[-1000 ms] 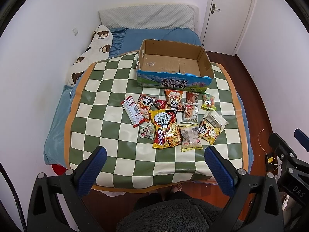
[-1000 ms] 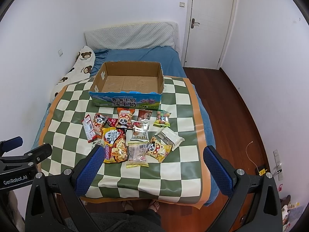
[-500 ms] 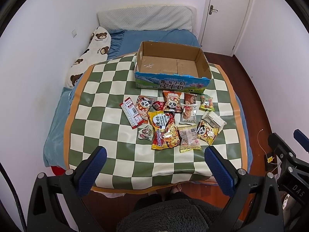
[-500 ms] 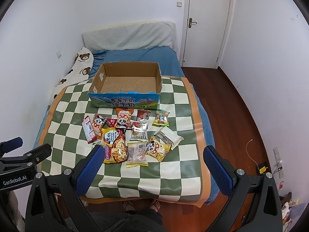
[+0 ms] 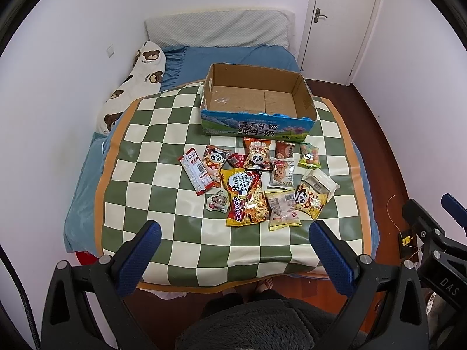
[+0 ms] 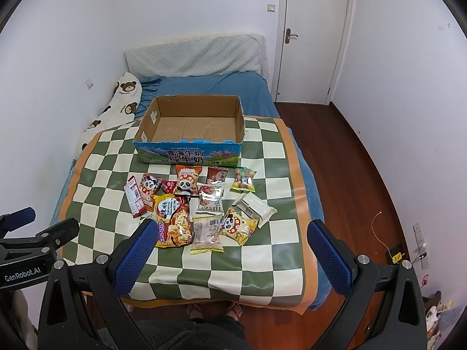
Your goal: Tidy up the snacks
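Observation:
Several snack packets lie in a cluster on a green-and-cream checkered cloth [image 5: 163,151] [image 6: 277,233]. Among them are a yellow Sedaap noodle pack [image 5: 245,197] [image 6: 173,221], a red strip pack [image 5: 196,172] [image 6: 133,198], panda bags [image 5: 258,154] [image 6: 186,182] and a candy bag [image 5: 310,155] [image 6: 244,179]. An empty open cardboard box [image 5: 258,122] [image 6: 189,154] stands behind them. My left gripper [image 5: 235,230] is open and empty, held above the cloth's near edge. My right gripper [image 6: 232,227] is open and empty, also near that edge.
The cloth covers a blue bed [image 5: 233,55] [image 6: 204,84] with a bear-print pillow [image 5: 134,87] [image 6: 116,108] at the left wall. A white door [image 6: 312,38] and wooden floor [image 6: 364,175] are to the right. The person's feet [image 6: 216,310] show below the cloth's edge.
Both views have drawn back and risen slightly, so the cloth and snacks look a little further off. Nothing on the cloth has moved. Both grippers stay open.

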### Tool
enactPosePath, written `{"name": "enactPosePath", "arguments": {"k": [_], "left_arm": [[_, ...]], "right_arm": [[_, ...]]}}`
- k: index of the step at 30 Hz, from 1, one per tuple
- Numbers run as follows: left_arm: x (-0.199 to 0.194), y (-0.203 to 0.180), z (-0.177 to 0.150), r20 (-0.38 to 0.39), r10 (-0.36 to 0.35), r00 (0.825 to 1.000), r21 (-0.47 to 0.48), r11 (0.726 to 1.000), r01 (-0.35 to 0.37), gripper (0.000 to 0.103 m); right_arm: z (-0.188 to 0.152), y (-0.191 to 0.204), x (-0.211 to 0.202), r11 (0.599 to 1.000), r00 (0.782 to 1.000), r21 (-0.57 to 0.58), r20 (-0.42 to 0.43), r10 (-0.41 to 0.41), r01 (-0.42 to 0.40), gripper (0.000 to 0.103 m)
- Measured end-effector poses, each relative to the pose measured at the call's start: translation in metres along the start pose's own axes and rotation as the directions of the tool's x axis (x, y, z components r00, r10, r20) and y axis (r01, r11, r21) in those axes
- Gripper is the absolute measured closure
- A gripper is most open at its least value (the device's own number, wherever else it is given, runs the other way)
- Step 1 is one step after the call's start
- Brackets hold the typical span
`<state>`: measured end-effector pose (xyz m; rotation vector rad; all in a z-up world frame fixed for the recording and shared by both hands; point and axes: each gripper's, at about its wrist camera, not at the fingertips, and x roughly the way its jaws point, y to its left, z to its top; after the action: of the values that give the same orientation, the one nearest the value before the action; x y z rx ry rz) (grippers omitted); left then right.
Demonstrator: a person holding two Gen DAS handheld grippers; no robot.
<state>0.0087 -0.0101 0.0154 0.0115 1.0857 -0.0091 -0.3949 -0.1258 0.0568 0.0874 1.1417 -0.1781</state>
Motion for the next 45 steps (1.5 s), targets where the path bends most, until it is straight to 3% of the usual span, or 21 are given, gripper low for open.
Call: {"name": "enactPosePath", "arguments": {"k": [35,39,45], "left_arm": [[0.0,-0.006,0.003,0.0,-0.016,1.0,-0.01,1.0,0.016,0.0],[0.027,0.008,0.013,-0.026,0.004,1.0,-0.037,0.999,-0.005,0.0],[0.116,0.021,0.024,-0.191,-0.004,0.982,-0.085,0.996,-0.013,0.0]], "right_arm": [[0.005,0.008,0.002,1.0,1.0,0.007,-0.013,0.009,-0.009,0.0],[0.003,0.006,0.029,0.999,0.998,0.036,-0.057,0.023,-0.021,0.0],[-0.004,-0.004,0.109,0.993,0.983,0.108,-0.174,0.058,-0.039,0.0]]}}
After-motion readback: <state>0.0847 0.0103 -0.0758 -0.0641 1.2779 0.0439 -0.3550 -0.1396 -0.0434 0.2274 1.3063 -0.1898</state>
